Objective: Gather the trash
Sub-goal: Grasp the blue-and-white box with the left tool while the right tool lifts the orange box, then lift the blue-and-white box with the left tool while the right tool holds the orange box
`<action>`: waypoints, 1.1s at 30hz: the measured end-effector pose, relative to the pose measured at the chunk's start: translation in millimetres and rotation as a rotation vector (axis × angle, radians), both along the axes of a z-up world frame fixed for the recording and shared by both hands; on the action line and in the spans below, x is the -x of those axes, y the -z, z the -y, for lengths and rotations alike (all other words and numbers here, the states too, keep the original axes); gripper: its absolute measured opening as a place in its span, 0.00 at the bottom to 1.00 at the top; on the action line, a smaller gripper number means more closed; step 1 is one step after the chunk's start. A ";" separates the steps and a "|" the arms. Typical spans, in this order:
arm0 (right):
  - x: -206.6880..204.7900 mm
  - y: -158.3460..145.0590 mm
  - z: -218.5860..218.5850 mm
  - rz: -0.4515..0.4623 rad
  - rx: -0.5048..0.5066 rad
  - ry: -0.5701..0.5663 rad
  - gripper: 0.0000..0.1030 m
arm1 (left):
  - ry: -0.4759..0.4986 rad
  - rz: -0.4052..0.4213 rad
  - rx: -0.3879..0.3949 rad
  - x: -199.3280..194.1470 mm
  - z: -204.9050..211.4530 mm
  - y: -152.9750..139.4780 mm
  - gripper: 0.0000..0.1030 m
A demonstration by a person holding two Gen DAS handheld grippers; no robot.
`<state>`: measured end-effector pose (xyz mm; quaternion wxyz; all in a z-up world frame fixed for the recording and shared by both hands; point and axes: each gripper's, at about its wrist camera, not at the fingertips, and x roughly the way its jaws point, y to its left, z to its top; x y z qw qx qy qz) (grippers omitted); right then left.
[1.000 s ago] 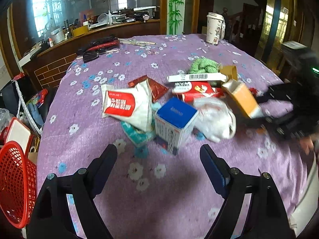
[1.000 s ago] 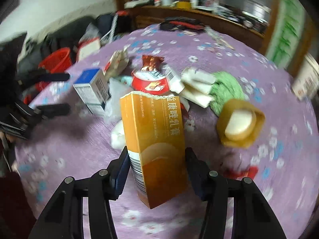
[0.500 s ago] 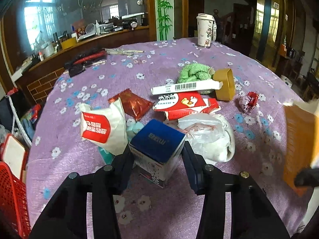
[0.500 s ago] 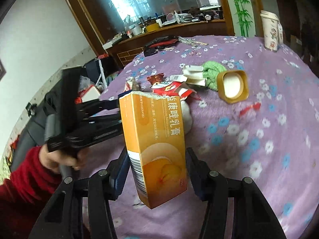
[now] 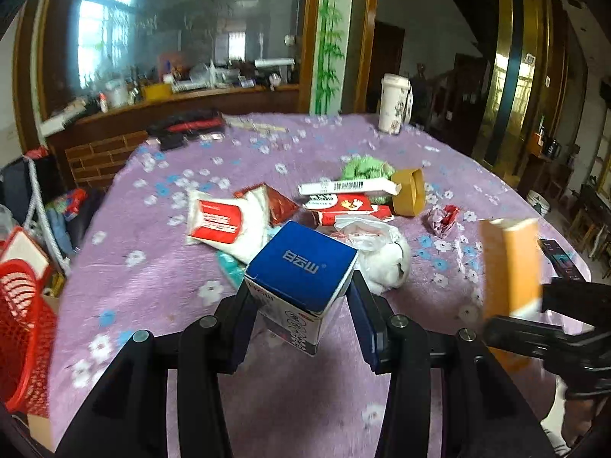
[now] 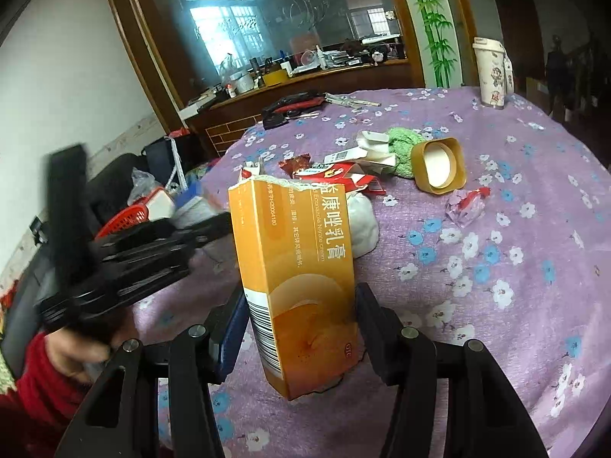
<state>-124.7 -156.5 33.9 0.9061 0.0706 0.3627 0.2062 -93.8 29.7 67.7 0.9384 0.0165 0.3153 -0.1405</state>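
Left wrist view: we see the left gripper (image 5: 301, 297) clamped on the blue-topped box (image 5: 301, 273), above the purple tablecloth (image 5: 152, 267).

Right wrist view: we see the right gripper (image 6: 301, 324) pinching the upright orange carton (image 6: 298, 278).

I see a purple tablecloth (image 5: 152, 267) with white and blue flowers. Blue-topped box (image 5: 301, 263), white sides with red and black print. Orange carton (image 6: 298, 267), white Chinese text, black barcode on white patch. White pouch (image 5: 223, 221) with red label. Green cloth (image 5: 364, 168). Mustard-yellow tub (image 6: 439, 166), white inside. Red mesh basket (image 5: 23, 336). Both grippers' fingers (image 6: 376, 324) black with blue pads.
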 end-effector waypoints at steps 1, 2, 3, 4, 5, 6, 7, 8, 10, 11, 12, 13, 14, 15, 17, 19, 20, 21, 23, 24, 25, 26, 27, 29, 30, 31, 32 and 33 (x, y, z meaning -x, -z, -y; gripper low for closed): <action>0.1 1.3 -1.1 -0.001 -0.002 -0.002 0.57 | -0.008 0.016 -0.005 6.7 -2.0 -2.3 0.44; 0.8 2.5 -4.9 -0.003 -0.001 -0.004 0.57 | -0.013 0.030 -0.003 13.1 -4.6 -4.2 0.44; 1.8 3.6 -8.5 -0.001 0.004 -0.004 0.57 | -0.018 0.037 0.004 18.8 -7.9 -5.2 0.44; 2.8 4.7 -11.2 0.002 0.009 -0.004 0.57 | -0.021 0.037 0.013 21.8 -11.3 -5.5 0.44; 2.2 5.5 -13.4 0.003 0.013 -0.004 0.57 | -0.023 0.034 0.021 23.7 -14.1 -5.5 0.44; 1.6 6.8 -16.0 0.002 0.016 -0.005 0.57 | -0.025 0.029 0.028 25.3 -17.6 -4.5 0.44; 0.3 7.8 -17.2 0.000 0.018 -0.005 0.57 | -0.028 0.024 0.034 26.1 -20.1 -3.3 0.44; -1.2 9.4 -18.7 -0.004 0.023 -0.002 0.57 | -0.031 0.021 0.038 26.1 -22.5 -1.7 0.44; -5.7 11.6 -20.7 -0.014 0.027 0.004 0.57 | -0.036 0.016 0.042 27.1 -26.6 1.6 0.44; -8.6 11.8 -21.5 -0.014 0.027 0.007 0.57 | -0.036 0.015 0.043 26.9 -28.4 3.0 0.44; -10.7 11.6 -22.9 -0.014 0.030 0.009 0.57 | -0.037 0.015 0.048 25.9 -31.1 3.9 0.44; -13.6 11.8 -25.2 -0.015 0.035 0.009 0.57 | -0.035 0.015 0.055 24.8 -33.1 4.4 0.44; -17.0 11.9 -27.8 -0.014 0.042 0.009 0.57 | -0.032 0.011 0.068 21.6 -36.4 4.7 0.44; -20.7 12.0 -30.1 -0.012 0.048 0.010 0.57 | -0.032 0.007 0.078 19.2 -39.1 4.7 0.44; -28.7 12.5 -35.5 -0.011 0.054 0.006 0.57 | -0.025 -0.005 0.095 11.8 -44.0 4.6 0.44; -34.9 12.8 -40.4 -0.002 0.062 0.004 0.57 | -0.011 0.010 0.089 6.6 -45.5 2.9 0.44; -40.7 14.7 -43.0 0.000 0.066 0.002 0.57 | -0.007 0.013 0.082 5.2 -45.1 2.7 0.44; -43.0 16.1 -44.7 -0.001 0.065 -0.003 0.57 | 0.003 0.013 0.084 2.8 -44.7 2.8 0.44; -52.7 21.8 -47.0 -0.001 0.067 0.007 0.57 | 0.034 0.002 0.100 -1.2 -41.7 5.9 0.44; -56.4 23.7 -46.4 -0.002 0.061 0.016 0.57 | 0.037 -0.010 0.102 -3.8 -39.3 9.2 0.44; -60.2 25.4 -45.9 -0.009 0.057 0.027 0.57 | 0.052 -0.018 0.104 -5.1 -36.0 12.2 0.44; -63.1 27.1 -46.1 -0.015 0.061 0.041 0.57 | 0.076 -0.027 0.102 -5.5 -31.3 14.1 0.44; -65.5 28.3 -46.3 -0.019 0.067 0.055 0.57 | 0.095 -0.023 0.093 -5.7 -26.8 15.4 0.44; -71.6 30.5 -47.5 -0.028 0.084 0.083 0.57 | 0.136 -0.014 0.081 -7.5 -20.4 15.5 0.44; -73.6 30.9 -47.1 -0.032 0.093 0.102 0.57 | 0.165 -0.017 0.088 -10.3 -18.0 15.4 0.44; -73.9 30.5 -46.1 -0.035 0.093 0.115 0.57 | 0.178 -0.020 0.096 -11.4 -16.8 15.4 0.44; -74.8 29.0 -43.3 -0.040 0.085 0.133 0.57 | 0.190 -0.026 0.107 -13.6 -16.0 16.1 0.44; -74.4 26.1 -40.3 -0.038 0.092 0.158 0.57 | 0.205 -0.038 0.125 -15.2 -15.9 16.9 0.44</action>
